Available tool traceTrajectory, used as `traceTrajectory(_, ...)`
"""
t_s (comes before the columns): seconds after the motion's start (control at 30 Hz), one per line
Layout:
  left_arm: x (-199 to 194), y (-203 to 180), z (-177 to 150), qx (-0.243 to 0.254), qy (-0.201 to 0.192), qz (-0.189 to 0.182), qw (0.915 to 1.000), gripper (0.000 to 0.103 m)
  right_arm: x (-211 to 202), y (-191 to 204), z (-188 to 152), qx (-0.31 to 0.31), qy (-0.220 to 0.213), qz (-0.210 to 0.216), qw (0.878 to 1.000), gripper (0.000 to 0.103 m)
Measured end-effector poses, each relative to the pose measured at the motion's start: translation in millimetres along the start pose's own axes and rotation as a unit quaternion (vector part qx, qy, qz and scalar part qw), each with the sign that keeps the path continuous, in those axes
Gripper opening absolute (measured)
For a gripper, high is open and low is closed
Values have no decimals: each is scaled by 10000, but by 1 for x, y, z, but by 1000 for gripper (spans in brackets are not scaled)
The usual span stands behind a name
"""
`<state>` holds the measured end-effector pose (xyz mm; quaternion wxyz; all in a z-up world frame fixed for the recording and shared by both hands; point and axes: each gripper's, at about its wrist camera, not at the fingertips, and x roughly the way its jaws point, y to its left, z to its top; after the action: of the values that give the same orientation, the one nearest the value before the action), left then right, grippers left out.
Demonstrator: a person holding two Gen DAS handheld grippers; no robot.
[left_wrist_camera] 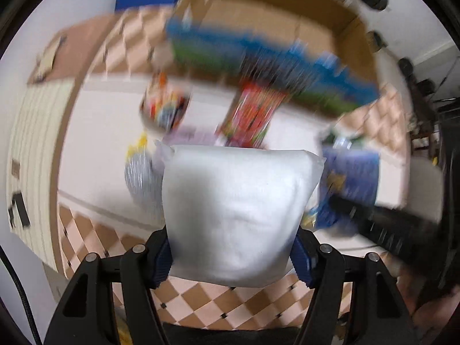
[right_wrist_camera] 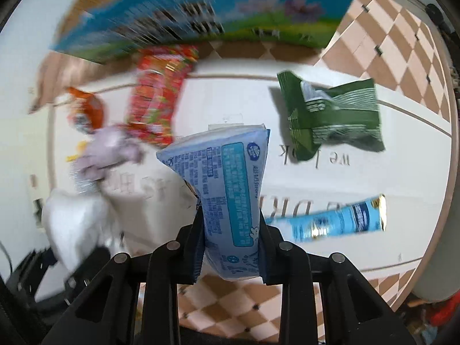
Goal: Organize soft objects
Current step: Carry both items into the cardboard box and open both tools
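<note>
My left gripper (left_wrist_camera: 233, 256) is shut on a white soft pillow pack (left_wrist_camera: 238, 212) and holds it above the white mat (left_wrist_camera: 100, 143); the view is blurred by motion. My right gripper (right_wrist_camera: 231, 247) is shut on a light blue tissue pack (right_wrist_camera: 227, 189), held upright above the mat (right_wrist_camera: 345, 178). The white pillow also shows blurred at the left of the right wrist view (right_wrist_camera: 74, 224). A cardboard box with a blue and green printed side (left_wrist_camera: 258, 57) stands at the far side, also in the right wrist view (right_wrist_camera: 201, 14).
On the mat lie a green snack bag (right_wrist_camera: 330, 115), a blue and gold stick pack (right_wrist_camera: 336, 221), a red packet (right_wrist_camera: 155, 97), an orange packet (right_wrist_camera: 86, 109) and a pale purple cloth (right_wrist_camera: 109, 149). A checkered floor (right_wrist_camera: 402, 51) surrounds the mat.
</note>
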<state>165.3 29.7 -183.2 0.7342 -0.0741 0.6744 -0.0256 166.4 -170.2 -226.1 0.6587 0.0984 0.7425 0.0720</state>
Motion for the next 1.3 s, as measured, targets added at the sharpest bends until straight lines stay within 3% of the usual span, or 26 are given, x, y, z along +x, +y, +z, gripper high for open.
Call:
traceTrajectory(0.13,-41,-28,65,335,-306,-208,9988,66,-77,0,1,10,-464,349,9983,32)
traceTrajectory(0.23,-48,-57,128,625,-508,-69,9967,66,-122,-3,37,26,-769,515,9957,32)
traceTrajectory(0.4,-18,-67,227,775,-281,-32,9966,66,-136,8,130,220,-1063,236,9938,32)
traceTrajectory(0.57,50,-60,297,736,290,-69,9968,66,-84,10,232,510,-856,113,9950,32)
traceTrajectory(0.73,107,-61,334,821,840,-95,9930,66,-33,8,295,645,-653,-49,9958,32)
traceTrajectory(0.87,131,-65,348,898,1046,-69,9904,66,-8,9,324,657,-521,-198,9963,33)
traceTrajectory(1.23,151,-82,361,1135,1315,-103,9848,69,33,2,359,438,-202,-369,9982,38)
traceTrajectory(1.3,150,-84,361,1149,1348,-92,9841,72,35,2,359,388,-163,-389,9984,49)
